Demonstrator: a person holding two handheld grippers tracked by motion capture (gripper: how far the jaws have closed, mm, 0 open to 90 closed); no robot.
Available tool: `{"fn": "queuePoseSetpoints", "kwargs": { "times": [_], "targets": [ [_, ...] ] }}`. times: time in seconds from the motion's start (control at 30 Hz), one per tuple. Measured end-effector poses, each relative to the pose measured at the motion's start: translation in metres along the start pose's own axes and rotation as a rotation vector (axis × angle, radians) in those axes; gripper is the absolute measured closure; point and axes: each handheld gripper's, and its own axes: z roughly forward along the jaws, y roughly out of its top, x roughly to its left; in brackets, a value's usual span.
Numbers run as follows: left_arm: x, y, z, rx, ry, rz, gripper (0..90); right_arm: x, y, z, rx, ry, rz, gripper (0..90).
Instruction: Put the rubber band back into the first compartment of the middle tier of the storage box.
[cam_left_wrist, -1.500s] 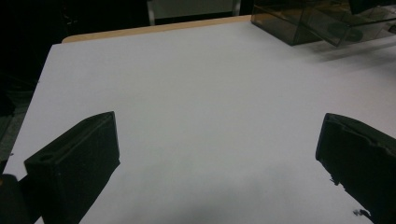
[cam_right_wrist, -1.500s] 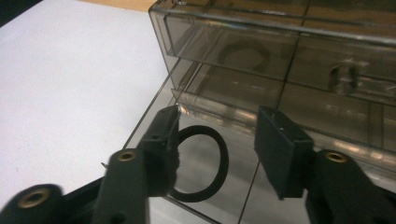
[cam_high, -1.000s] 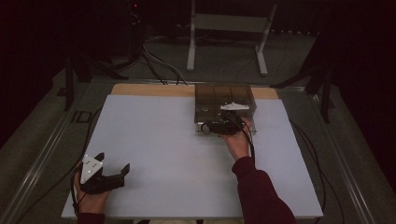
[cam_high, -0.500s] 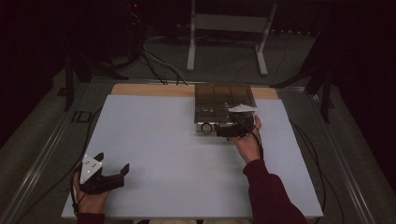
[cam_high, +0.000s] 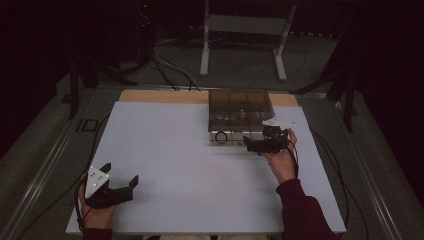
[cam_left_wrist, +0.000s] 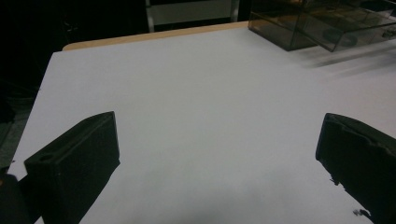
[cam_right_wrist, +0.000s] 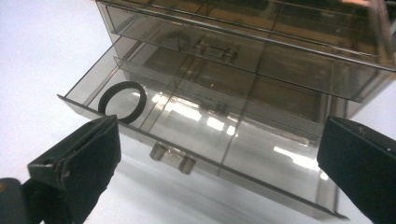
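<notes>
- Left gripper (cam_high: 120, 187) sits at the near left corner of the white table (cam_high: 190, 170), jaws spread wide with nothing between them. It's parked well apart from the action, which is fine for now.
- Right gripper (cam_high: 256, 145) is just in front of the smoky plastic drawer box (cam_high: 241, 107), near the far edge and a bit right of the middle. Its jaws have just been opening and now stand spread as wide as they go, nothing pinched. The drawer handle (cam_right_wrist: 172, 158) is just ahead of them, not touched.
- The bottom drawer (cam_right_wrist: 205, 135) is pulled out, and a black ring (cam_right_wrist: 122, 101) lies in its left compartment, leaning against the front wall.
- My guess: the step is either fetching that ring or sliding the drawer shut. For the ring, I'd come in from above and pinch one side of it, staying off the divider.
- For closing, push square on the handle, or the light box will probably skate toward the far edge. The idle gripper could brace it.
</notes>
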Motion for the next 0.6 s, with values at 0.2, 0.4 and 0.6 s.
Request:
{"fn": "queuePoseSetpoints", "kwargs": {
  "times": [0.2, 0.4, 0.6],
  "targets": [
    [0.0, 0.0, 0.001, 0.006, -0.024, -0.003, 0.4, -0.005, -0.014, -0.018, -0.038, -0.01, 0.008, 0.0],
    [-0.002, 0.001, 0.002, 0.01, -0.032, 0.006, 0.4, -0.01, -0.038, -0.031, -0.056, -0.05, -0.005, 0.0],
    [-0.002, 0.001, 0.0, -0.009, -0.022, 0.0, 0.3, -0.012, -0.056, -0.041, -0.091, -0.07, -0.01, 0.0]
  ]
}}
